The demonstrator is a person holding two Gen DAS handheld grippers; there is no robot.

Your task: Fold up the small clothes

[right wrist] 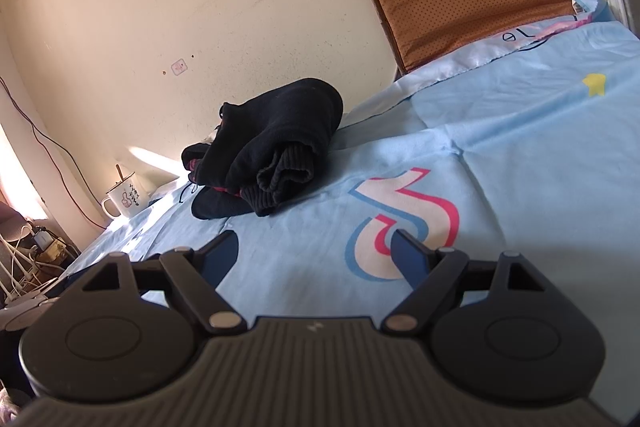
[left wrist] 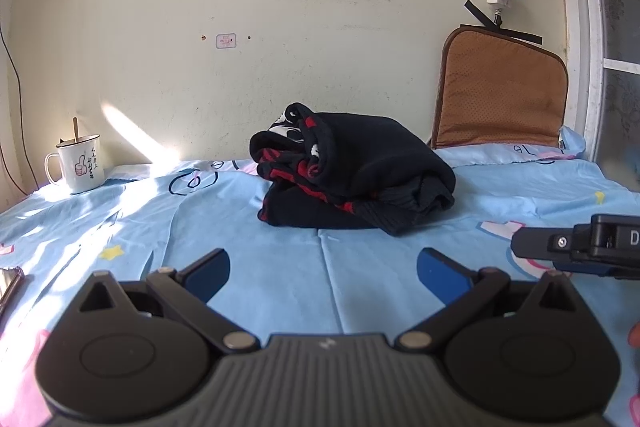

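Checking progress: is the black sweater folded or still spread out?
Folded: the black sweater sits in a compact, layered bundle on the blue sheet, ribbed hem tucked in.

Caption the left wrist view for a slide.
Open left gripper faces a folded black sweater on the blue sheet; mug at far left.

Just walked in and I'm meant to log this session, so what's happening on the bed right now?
A person holds a gripper in each hand over a light blue bedsheet. Neither is gripping anything: the left gripper and right gripper are both open and empty, short of the clothing. A black knit garment with red and white pattern lies bundled in a rough fold near the wall. A white mug stands at the far left, and a brown cushion leans against the wall.
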